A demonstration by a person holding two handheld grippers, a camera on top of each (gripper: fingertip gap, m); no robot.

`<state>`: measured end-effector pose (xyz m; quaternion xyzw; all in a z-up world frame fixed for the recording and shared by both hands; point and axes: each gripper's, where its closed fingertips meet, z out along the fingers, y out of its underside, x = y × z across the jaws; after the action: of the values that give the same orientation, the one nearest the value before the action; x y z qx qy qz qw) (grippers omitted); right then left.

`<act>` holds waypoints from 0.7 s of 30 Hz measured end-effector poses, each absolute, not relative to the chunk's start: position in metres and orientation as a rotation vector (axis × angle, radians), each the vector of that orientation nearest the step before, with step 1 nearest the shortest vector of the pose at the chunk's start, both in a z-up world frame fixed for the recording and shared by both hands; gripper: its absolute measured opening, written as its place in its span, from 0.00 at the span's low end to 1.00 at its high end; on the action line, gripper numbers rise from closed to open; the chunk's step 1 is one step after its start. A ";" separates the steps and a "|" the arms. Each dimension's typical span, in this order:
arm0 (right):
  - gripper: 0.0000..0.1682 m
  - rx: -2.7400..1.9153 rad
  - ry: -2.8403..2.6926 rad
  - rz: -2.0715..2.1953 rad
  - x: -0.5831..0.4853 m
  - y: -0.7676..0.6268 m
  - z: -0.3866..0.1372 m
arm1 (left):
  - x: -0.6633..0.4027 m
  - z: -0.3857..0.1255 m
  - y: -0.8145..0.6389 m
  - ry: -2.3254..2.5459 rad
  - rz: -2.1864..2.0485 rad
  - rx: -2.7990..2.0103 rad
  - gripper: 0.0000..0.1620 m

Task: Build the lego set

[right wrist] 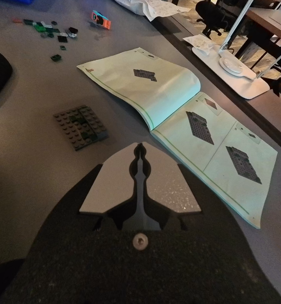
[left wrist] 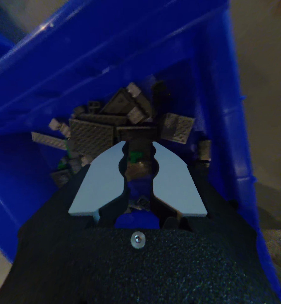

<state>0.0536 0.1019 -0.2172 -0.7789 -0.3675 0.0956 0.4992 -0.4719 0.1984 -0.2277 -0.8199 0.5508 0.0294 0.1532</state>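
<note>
Grey matte desk (right wrist: pixel 29 82) beside a second desk and a white lamp base (right wrist: pixel 231 72). Open instruction booklet (right wrist: pixel 161 98) lies flat. Blue plastic bin (left wrist: pixel 103 49) holds a heap of dark grey bricks (left wrist: pixel 113 125). Studded grey baseplate (right wrist: pixel 80 126) rests left of the booklet. Left tool (left wrist: pixel 139 144), angled into the bin, is held apart above the heap; right tool (right wrist: pixel 140 144), pressed together, hovers near the baseplate.

Nothing legible on the blue bin (left wrist: pixel 103 57) or its grey bricks (left wrist: pixel 93 136); the open instruction booklet (right wrist: pixel 169 102) bears small step numerals beside its build diagrams, and the papers (right wrist: pixel 162 6) at the table's far edge carry print, all too small and blurred to make out.
</note>
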 end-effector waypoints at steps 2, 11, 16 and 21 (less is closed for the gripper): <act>0.00 -1.883 -0.895 0.229 0.053 0.102 -0.218 | -0.476 -0.231 0.202 1.567 0.074 -2.382 0.17; 0.00 -1.879 -0.883 0.229 0.056 0.101 -0.216 | -0.466 -0.246 0.203 1.558 -0.065 -2.422 0.19; 0.00 -1.879 -0.887 0.236 0.055 0.101 -0.217 | -0.463 -0.247 0.198 1.527 -0.148 -2.473 0.17; 0.00 -1.873 -0.883 0.234 0.057 0.101 -0.215 | -0.464 -0.247 0.198 1.520 -0.160 -2.485 0.17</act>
<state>0.0567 0.1007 -0.2153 -0.7761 -0.3658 0.0969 0.5044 -0.4644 0.1981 -0.2471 -0.8464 0.5178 -0.0544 0.1118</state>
